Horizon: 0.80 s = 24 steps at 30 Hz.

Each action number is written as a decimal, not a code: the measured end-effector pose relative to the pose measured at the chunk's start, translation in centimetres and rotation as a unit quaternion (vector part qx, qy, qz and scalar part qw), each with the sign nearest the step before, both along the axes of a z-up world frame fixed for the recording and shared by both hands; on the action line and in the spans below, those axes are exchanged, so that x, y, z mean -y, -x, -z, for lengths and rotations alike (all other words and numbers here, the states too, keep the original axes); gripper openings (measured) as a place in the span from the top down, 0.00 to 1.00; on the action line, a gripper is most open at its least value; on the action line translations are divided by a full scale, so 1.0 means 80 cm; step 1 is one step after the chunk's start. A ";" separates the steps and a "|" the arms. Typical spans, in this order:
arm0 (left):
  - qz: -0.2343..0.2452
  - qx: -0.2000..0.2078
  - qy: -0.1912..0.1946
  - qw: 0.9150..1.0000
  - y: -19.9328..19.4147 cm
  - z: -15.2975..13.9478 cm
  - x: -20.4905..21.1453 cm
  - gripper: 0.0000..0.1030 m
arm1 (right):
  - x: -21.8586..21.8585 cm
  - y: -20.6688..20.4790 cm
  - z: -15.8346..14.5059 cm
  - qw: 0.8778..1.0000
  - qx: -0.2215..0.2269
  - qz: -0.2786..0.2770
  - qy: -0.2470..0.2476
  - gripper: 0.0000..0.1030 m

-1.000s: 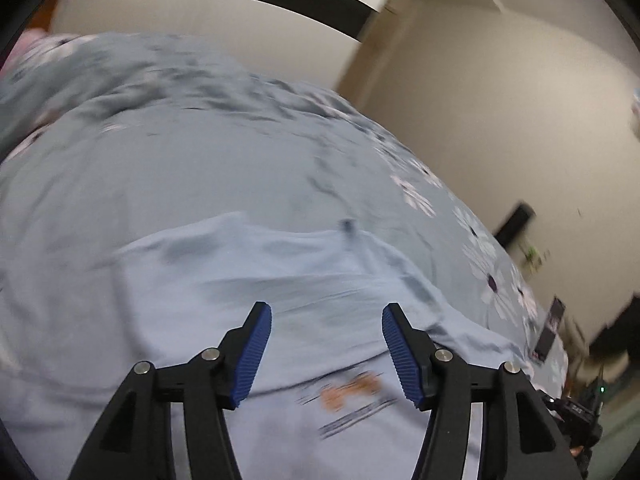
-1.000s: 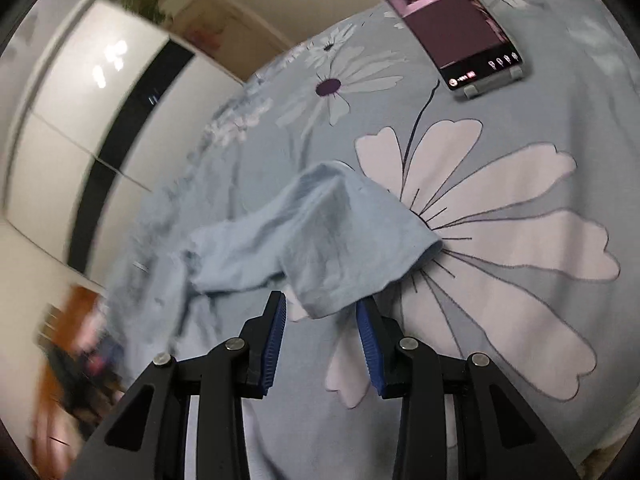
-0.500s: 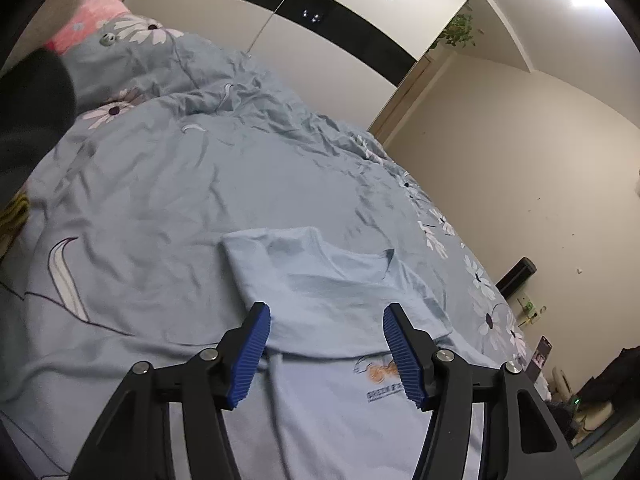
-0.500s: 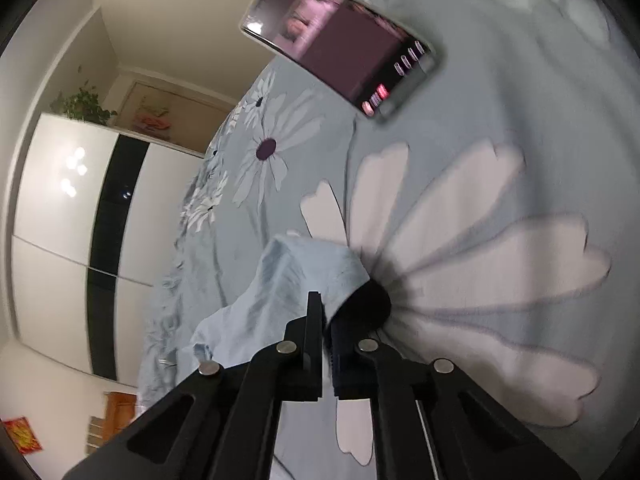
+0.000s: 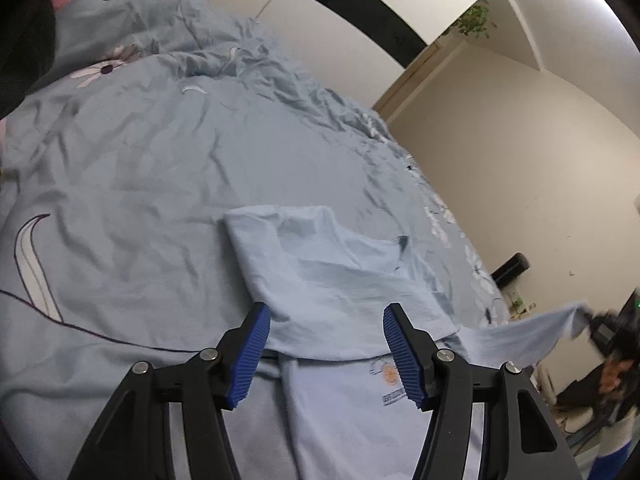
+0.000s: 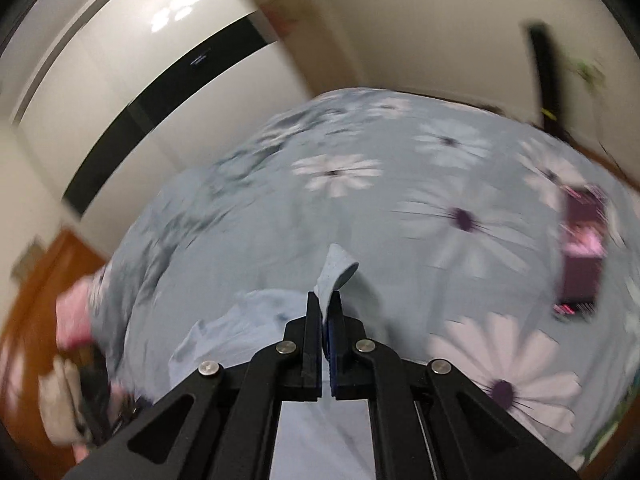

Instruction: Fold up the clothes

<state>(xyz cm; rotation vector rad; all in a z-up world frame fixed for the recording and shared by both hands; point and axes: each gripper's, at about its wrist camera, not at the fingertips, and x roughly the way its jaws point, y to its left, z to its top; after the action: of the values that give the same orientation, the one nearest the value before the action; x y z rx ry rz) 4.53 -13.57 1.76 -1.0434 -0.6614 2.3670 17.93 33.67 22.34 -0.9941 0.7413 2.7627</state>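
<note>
Left gripper (image 5: 326, 346) fingers wide, hovering over the near edge of the folded part of the shirt (image 5: 340, 292) on the bed (image 5: 140, 184). Right gripper (image 6: 325, 322) fingers narrow, pinching a shirt sleeve (image 6: 334, 276), lifted off the bed.

— What's carrying it all?
— My bed (image 5: 160, 168), under a wrinkled blue daisy-print cover.
— And on it?
— A pale blue T-shirt (image 5: 328, 280) mid-bed, and a phone (image 6: 580, 256) toward the edge.
</note>
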 end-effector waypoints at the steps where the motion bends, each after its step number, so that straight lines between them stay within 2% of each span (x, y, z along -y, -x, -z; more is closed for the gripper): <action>1: -0.003 0.002 0.002 1.000 -0.001 0.002 0.002 0.39 | 0.026 0.020 -0.002 1.000 0.000 -0.025 -0.006 0.98; 4: -0.015 0.003 -0.005 1.000 -0.011 0.002 0.020 0.39 | 0.114 0.081 0.001 0.995 0.001 -0.100 -0.024 0.98; 7: -0.028 0.005 -0.010 1.000 -0.026 0.005 0.042 0.38 | 0.195 0.139 0.025 0.986 0.008 -0.163 -0.033 0.98; 11: -0.044 0.016 -0.017 0.999 -0.046 0.015 0.069 0.37 | 0.306 0.205 0.086 0.968 0.045 -0.245 -0.025 0.98; 15: -0.049 0.030 -0.023 0.998 -0.057 0.026 0.086 0.37 | 0.406 0.238 0.165 0.947 0.108 -0.301 -0.040 0.98; 18: -0.046 0.039 -0.023 0.998 -0.062 0.033 0.090 0.37 | 0.446 0.254 0.212 0.936 0.147 -0.313 -0.059 0.97; 21: -0.039 0.046 -0.029 0.998 -0.057 0.038 0.088 0.37 | 0.461 0.259 0.237 0.931 0.164 -0.319 -0.059 0.93; 22: -0.036 0.048 -0.031 0.998 -0.054 0.039 0.086 0.37 | 0.461 0.258 0.238 0.930 0.162 -0.327 -0.051 0.83; 23: -0.033 0.049 -0.032 0.998 -0.049 0.040 0.083 0.37 | 0.456 0.256 0.236 0.929 0.156 -0.333 -0.042 0.63; 24: -0.027 0.049 -0.033 0.998 -0.043 0.040 0.079 0.37 | 0.448 0.253 0.233 0.929 0.149 -0.336 -0.033 0.54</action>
<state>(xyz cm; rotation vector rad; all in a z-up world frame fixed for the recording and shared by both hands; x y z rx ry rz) 7.99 -19.86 -1.46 -1.1333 -0.8075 2.3350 -2.29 -2.17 3.70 -1.8923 0.2852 2.9993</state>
